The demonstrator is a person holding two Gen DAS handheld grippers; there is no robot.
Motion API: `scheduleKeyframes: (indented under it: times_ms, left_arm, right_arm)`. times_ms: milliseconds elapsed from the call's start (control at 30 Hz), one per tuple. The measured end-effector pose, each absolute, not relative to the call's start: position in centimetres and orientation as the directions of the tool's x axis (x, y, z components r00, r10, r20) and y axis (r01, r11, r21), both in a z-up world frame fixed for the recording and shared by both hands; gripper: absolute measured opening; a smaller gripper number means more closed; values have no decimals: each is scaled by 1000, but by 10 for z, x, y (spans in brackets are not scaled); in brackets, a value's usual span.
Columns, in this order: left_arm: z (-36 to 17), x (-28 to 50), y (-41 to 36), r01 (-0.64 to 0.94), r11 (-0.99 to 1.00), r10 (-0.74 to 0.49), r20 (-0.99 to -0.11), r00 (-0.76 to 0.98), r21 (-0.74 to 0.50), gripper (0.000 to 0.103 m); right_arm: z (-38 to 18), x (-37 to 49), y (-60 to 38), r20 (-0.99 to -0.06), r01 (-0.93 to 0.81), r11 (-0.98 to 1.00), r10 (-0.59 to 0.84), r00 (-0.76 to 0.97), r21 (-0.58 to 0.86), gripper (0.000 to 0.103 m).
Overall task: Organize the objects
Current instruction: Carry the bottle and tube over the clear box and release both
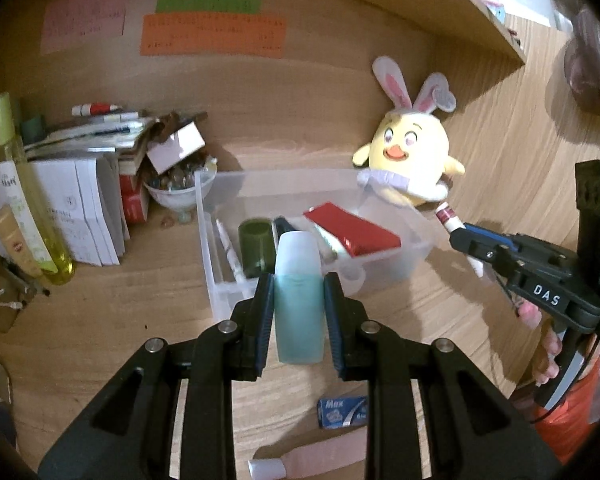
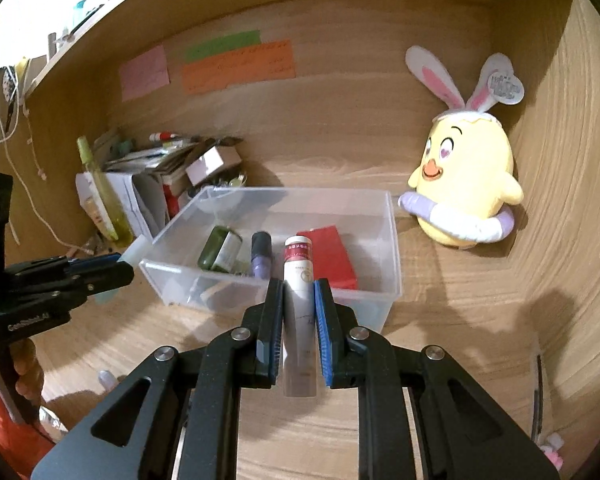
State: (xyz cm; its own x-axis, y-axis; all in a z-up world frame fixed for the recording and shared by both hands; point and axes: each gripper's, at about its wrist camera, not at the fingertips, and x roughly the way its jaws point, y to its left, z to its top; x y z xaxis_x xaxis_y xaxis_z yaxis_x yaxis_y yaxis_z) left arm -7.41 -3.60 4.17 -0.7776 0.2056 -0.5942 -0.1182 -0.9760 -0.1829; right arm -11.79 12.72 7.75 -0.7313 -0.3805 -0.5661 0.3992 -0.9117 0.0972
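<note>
My left gripper (image 1: 299,312) is shut on a teal bottle (image 1: 299,320) with a pale cap, held above the desk in front of a clear plastic bin (image 1: 210,268). My right gripper (image 2: 298,322) is shut on a white tube (image 2: 299,308) with a red label band, held near the bin's front wall (image 2: 268,292). Inside the bin lie a dark green jar (image 2: 219,249), a purple-capped stick (image 2: 261,258) and a red flat box (image 2: 332,256). In the left wrist view the right gripper (image 1: 466,242) and its tube (image 1: 448,216) show at the right; in the right wrist view the left gripper (image 2: 122,268) shows at the left.
A yellow chick plush with rabbit ears (image 2: 464,184) stands right of the bin. A pile of papers, boxes and pens (image 1: 96,168), a tall yellow-green bottle (image 1: 32,196) and a glass bowl (image 1: 178,192) crowd the back left. A blue box (image 1: 342,412) and a pink tube (image 1: 316,462) lie near the front edge.
</note>
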Motion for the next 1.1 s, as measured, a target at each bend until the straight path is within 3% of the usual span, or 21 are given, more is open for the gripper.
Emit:
scheduleKeyframes:
  times_ms: [600, 1100]
  left_arm:
    - [54, -126, -25, -118, -973, 216, -594, -775, -200, 24]
    - [22, -179, -12, -107, -976, 211, -680, -702, -192, 24]
  right_arm:
    - [82, -164, 113, -552, 434, -892, -425, -718, 123, 14]
    - [57, -214, 98, -618, 431, -894, -408, -672, 121, 14]
